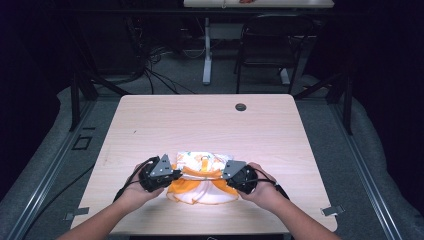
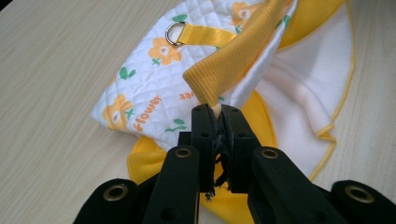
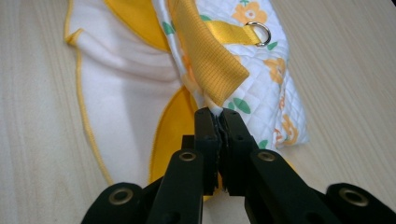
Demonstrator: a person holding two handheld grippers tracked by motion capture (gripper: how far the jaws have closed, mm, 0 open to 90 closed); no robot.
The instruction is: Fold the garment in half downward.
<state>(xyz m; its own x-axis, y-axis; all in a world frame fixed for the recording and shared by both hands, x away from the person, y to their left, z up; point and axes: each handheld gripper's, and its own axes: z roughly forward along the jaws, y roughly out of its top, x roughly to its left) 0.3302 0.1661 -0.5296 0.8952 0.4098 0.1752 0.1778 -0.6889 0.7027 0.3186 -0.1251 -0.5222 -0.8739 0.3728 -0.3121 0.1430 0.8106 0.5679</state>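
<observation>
Holding a small quilted garment (image 1: 202,175) by its two ends, we see it lying on the near half of the worktop (image 1: 200,122), between the two hands. It is white with orange flowers and green leaves, lined in yellow and white fleece, with a ribbed yellow band (image 2: 233,60) along one edge and a yellow strap carrying a metal ring (image 2: 173,33).

The left hand-held gripper (image 2: 215,109) is clenched on a corner where the ribbed band and the quilted layer meet, the fabric pinched between its black jaws. The right hand-held gripper (image 3: 215,112) is clenched the same way on the matching corner at the other end, beside a second strap and ring (image 3: 259,32). In the high view the left hand-held gripper (image 1: 176,174) and the right hand-held gripper (image 1: 224,175) face each other across the garment, which is bunched between them.

The fleece lining (image 3: 126,74) spreads flat on the wood toward us, its stitched yellow hem just short of the worktop's near edge. We have open wood to either side and a wide bare stretch beyond, up to a round grommet (image 1: 241,107) near the far edge. Past the worktop stand a dark chair (image 1: 270,42) and another table's leg (image 1: 207,55) on grey floor.
</observation>
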